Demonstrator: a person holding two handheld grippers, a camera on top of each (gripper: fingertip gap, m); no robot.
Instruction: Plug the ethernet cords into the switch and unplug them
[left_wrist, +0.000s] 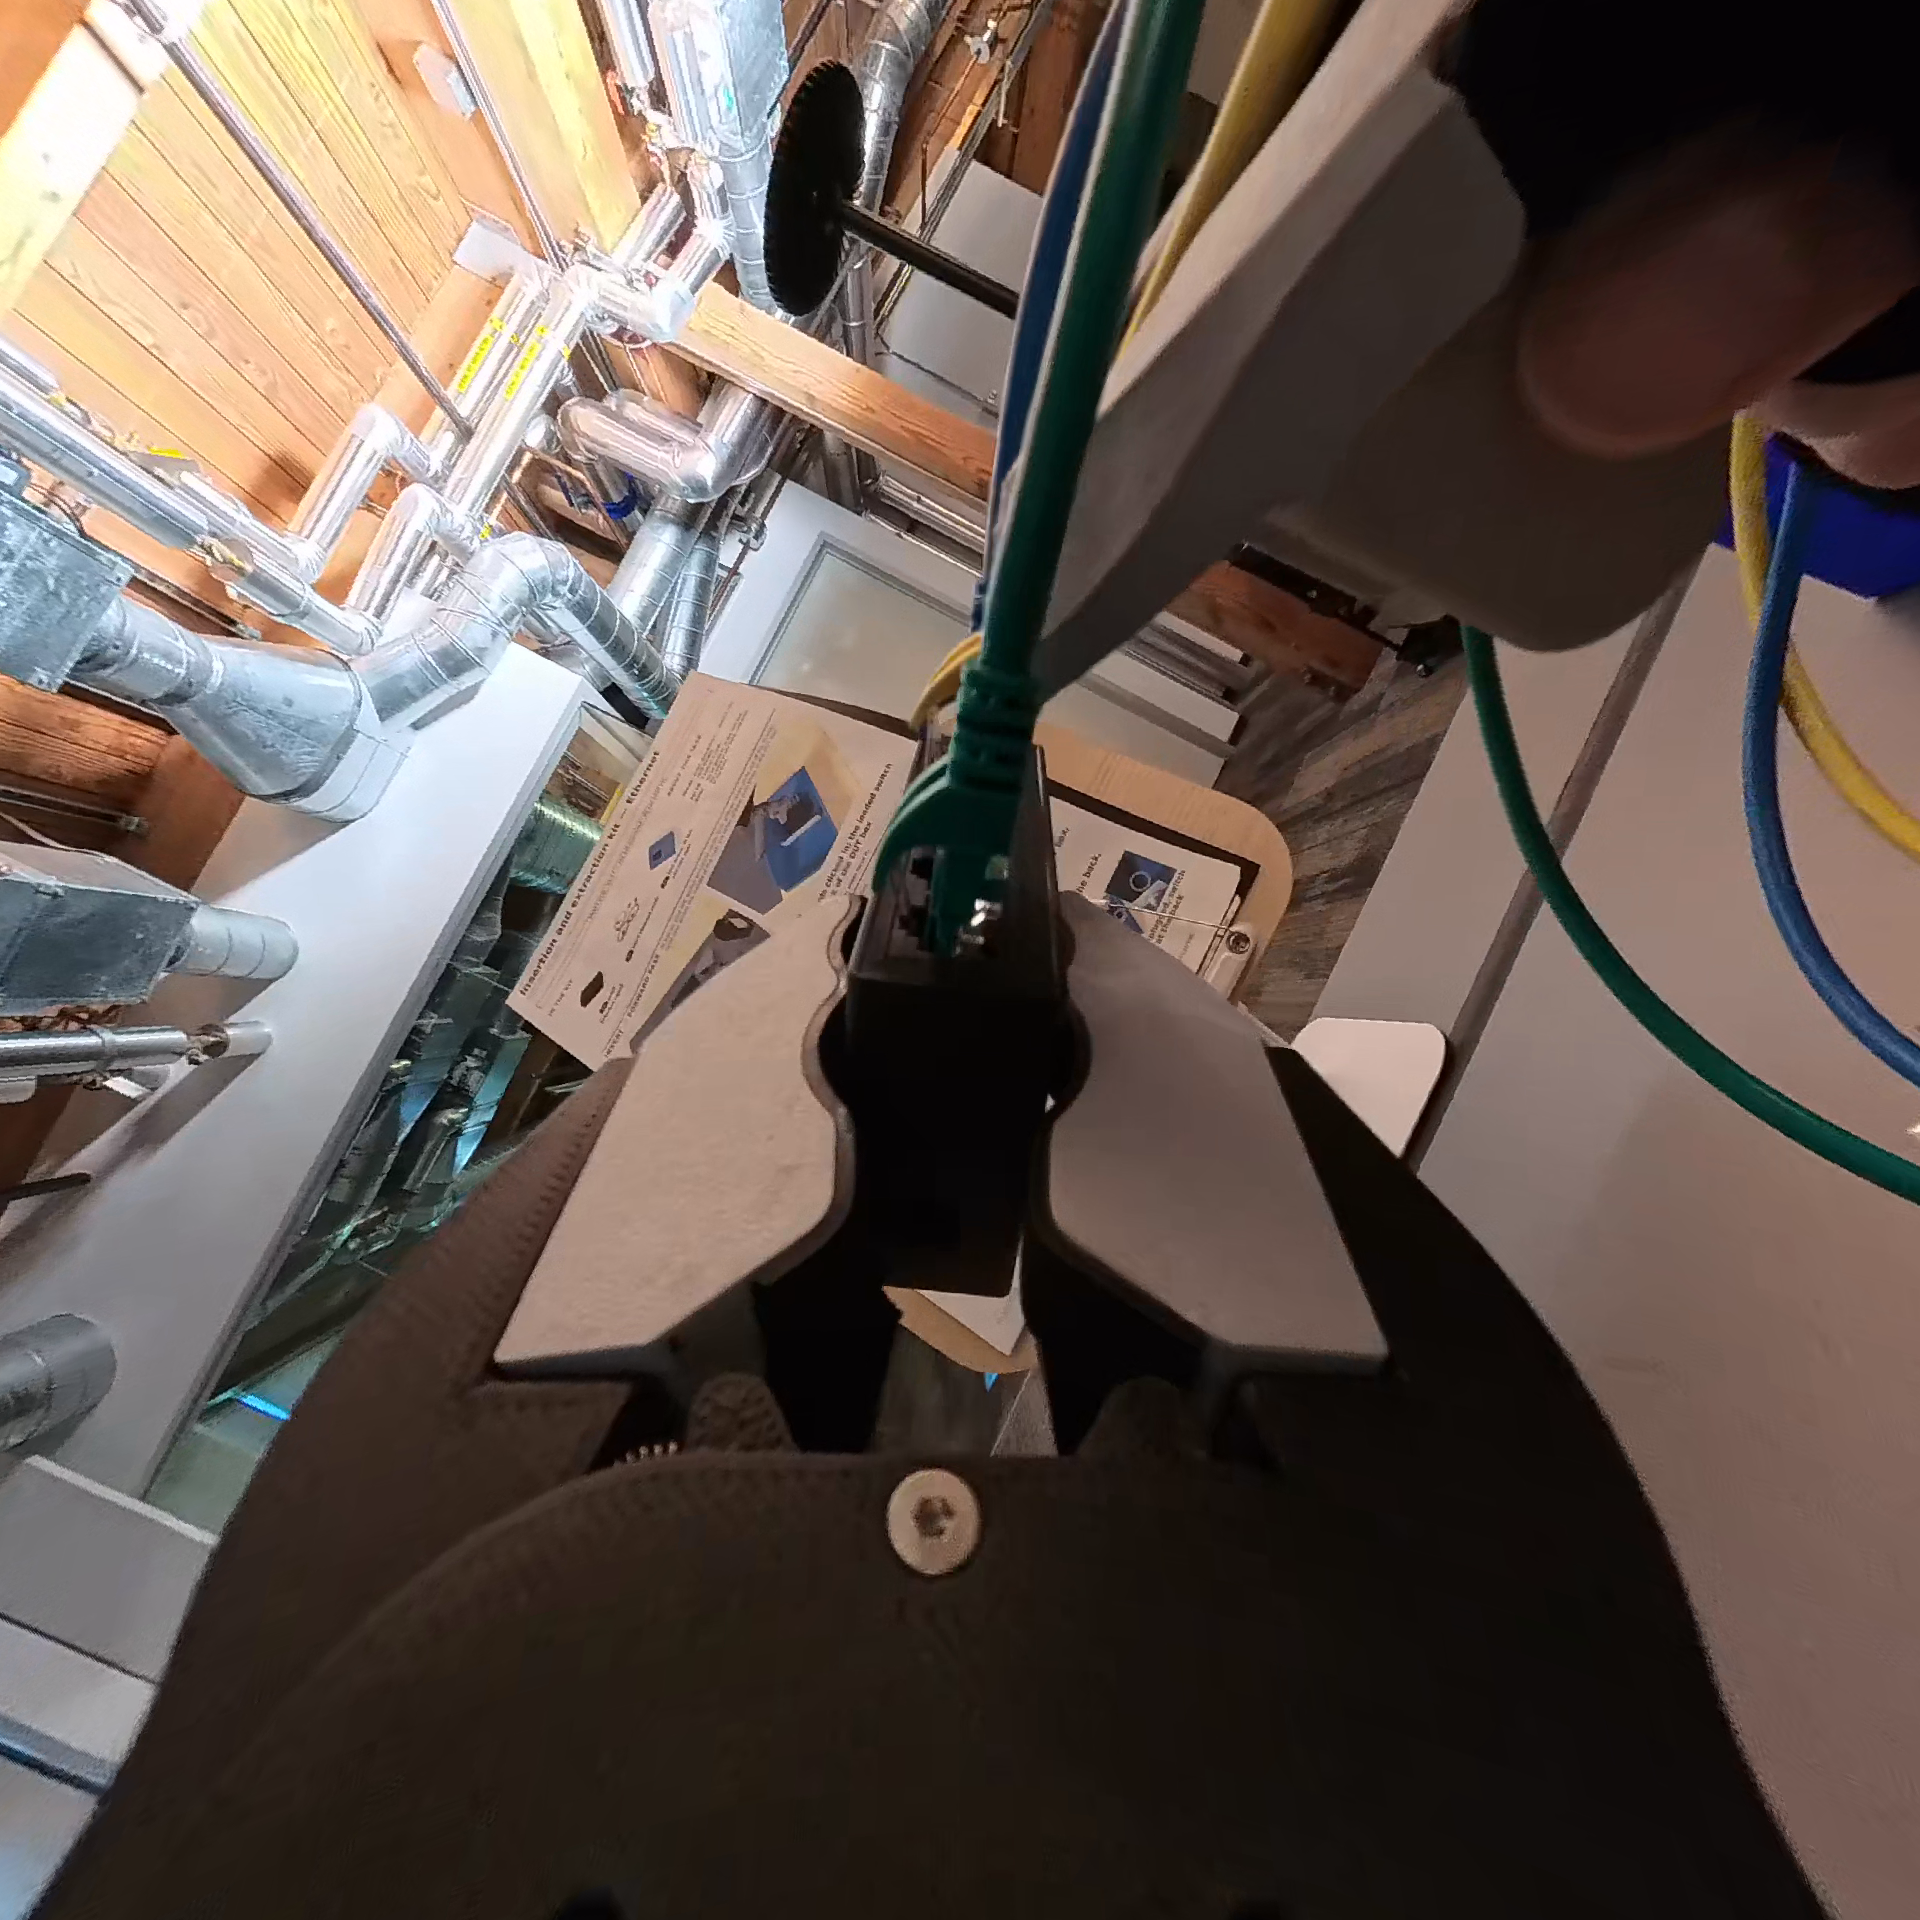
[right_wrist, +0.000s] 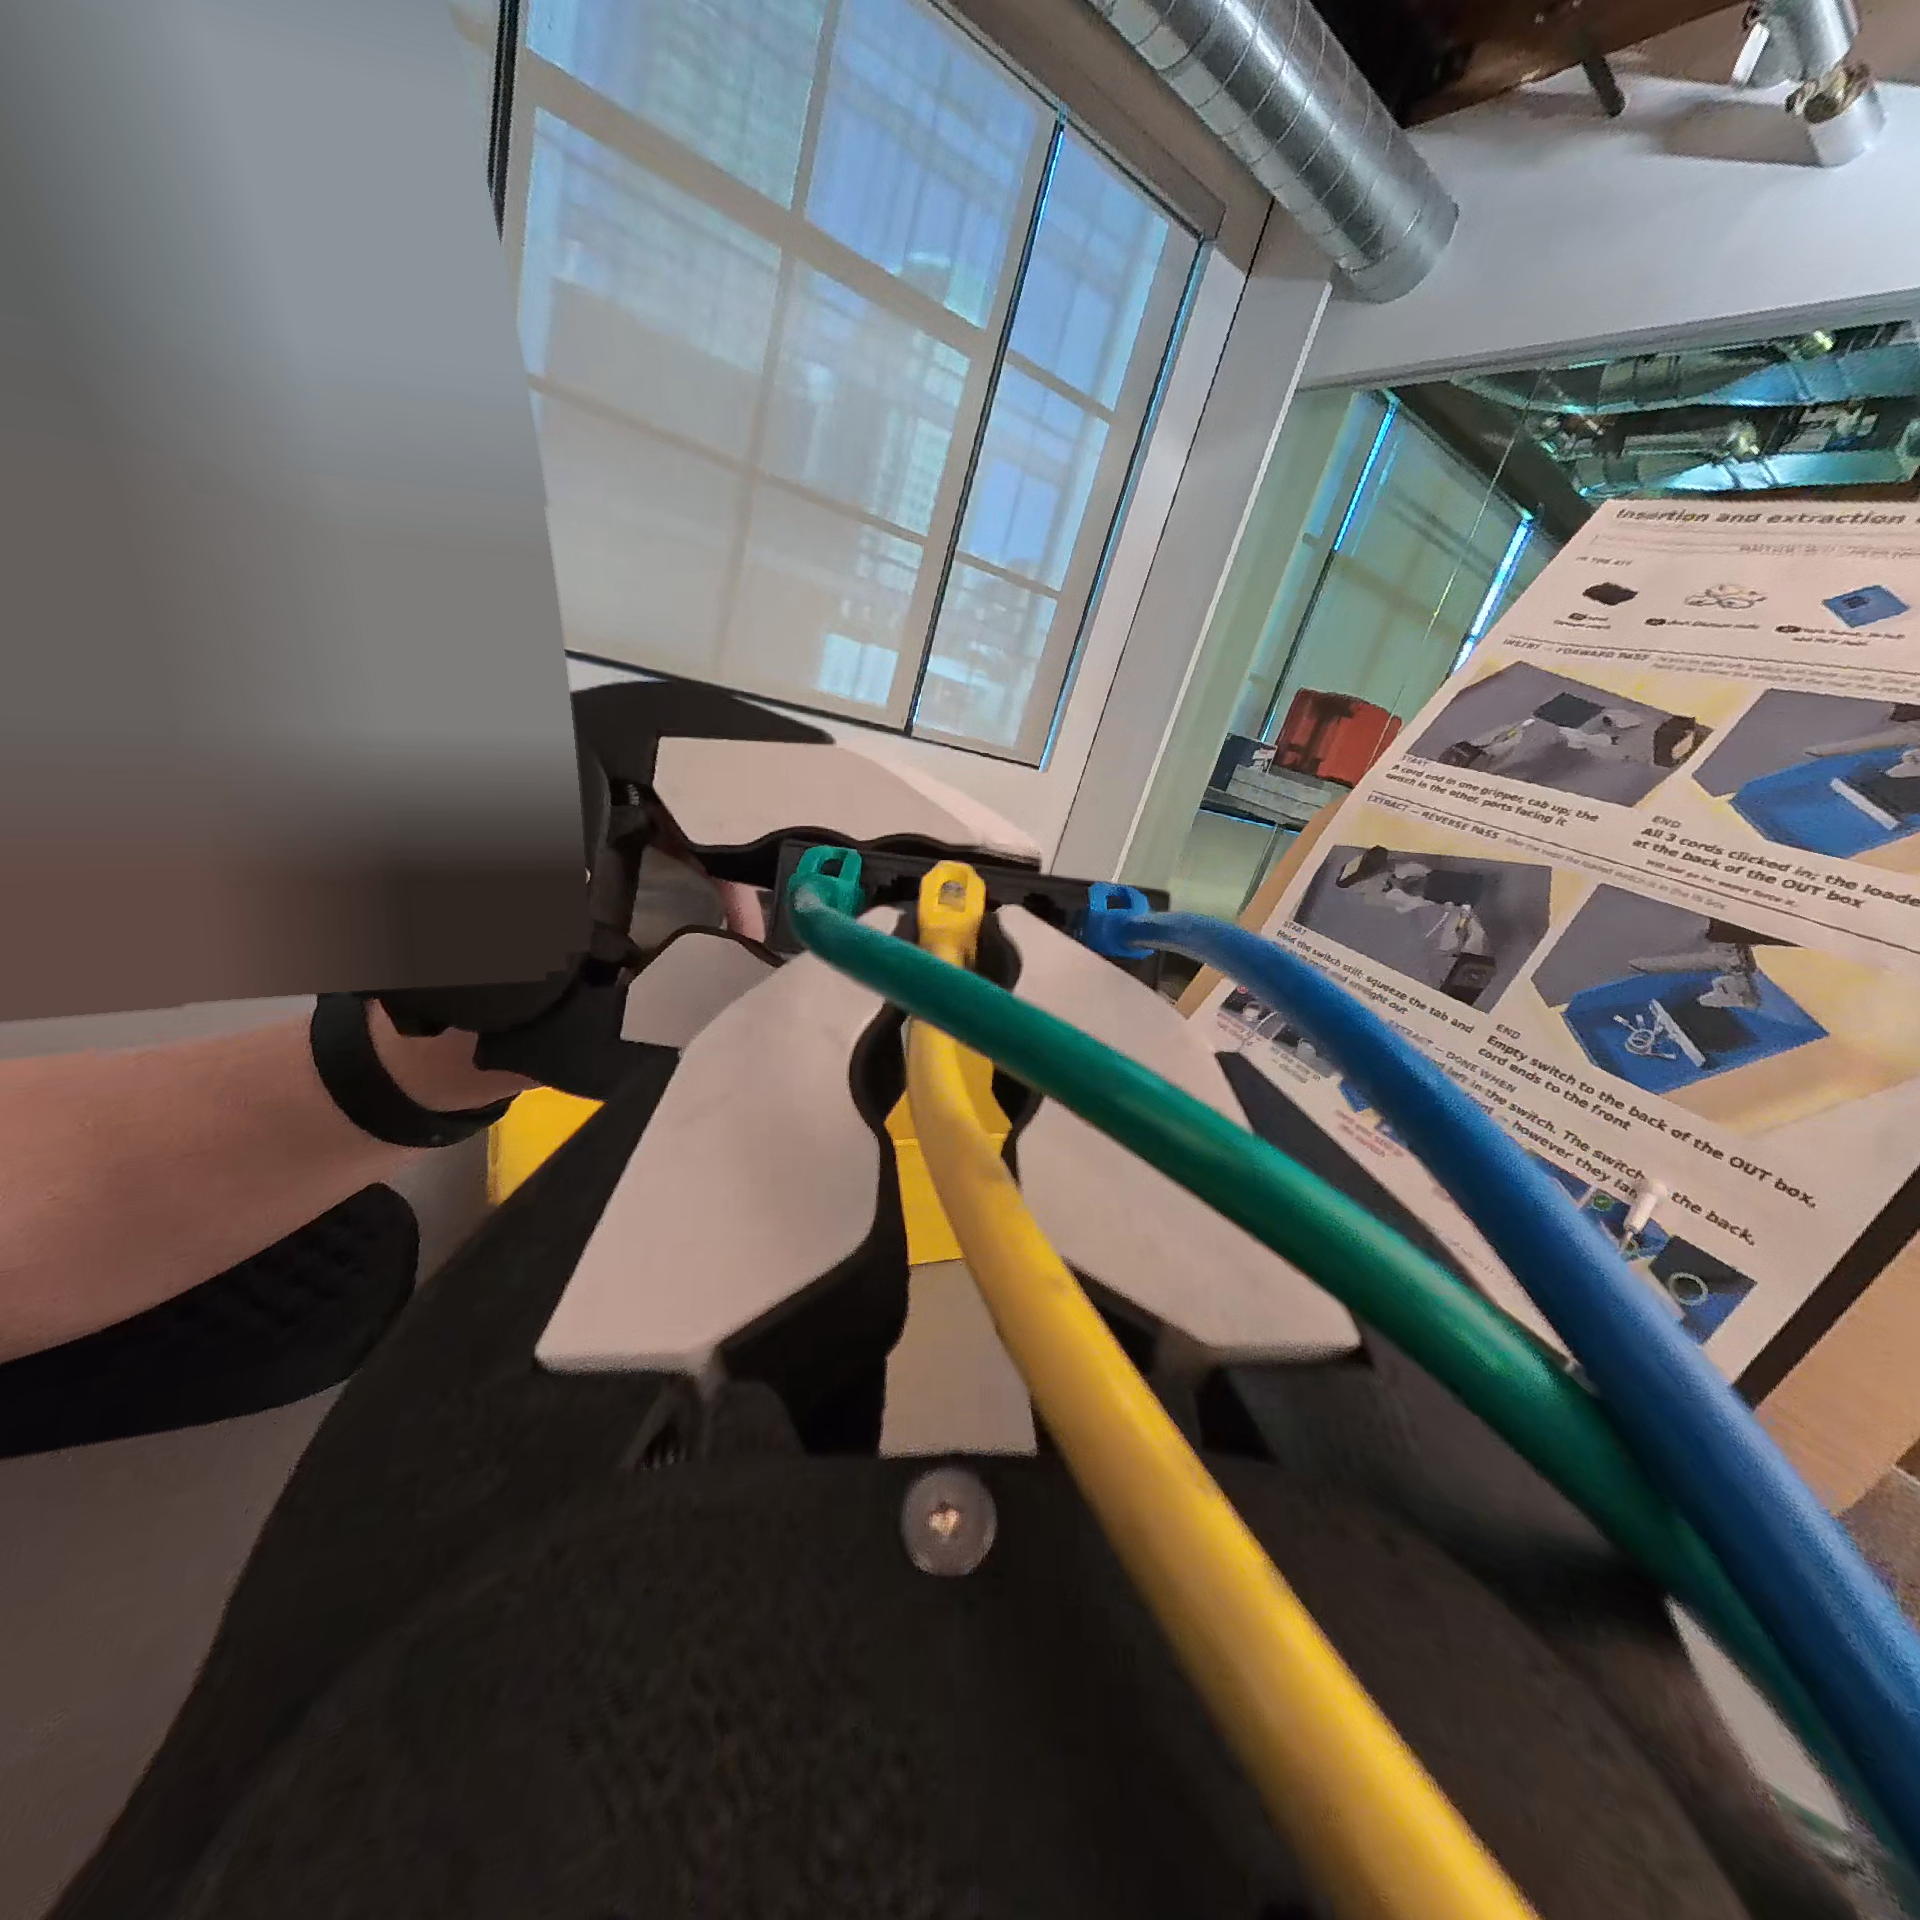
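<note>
With the left tongs (left_wrist: 951, 1049) clenched on the switch (left_wrist: 951, 1091), the right tongs (right_wrist: 948, 1003) — closed around the yellow plug (right_wrist: 951, 899) at twelve o'clock — should squeeze its tab and pull straight.

Three cords (right_wrist: 1039, 1122) are sitting side by side in the switch (right_wrist: 1039, 896), which is lying between the left gripper's fingers (left_wrist: 727, 1091), with the poster (right_wrist: 1662, 883) standing to the right.

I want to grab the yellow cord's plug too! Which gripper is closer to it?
Right. The right gripper sits around the yellow plug. The left gripper clamps the black switch from its far side.
</note>
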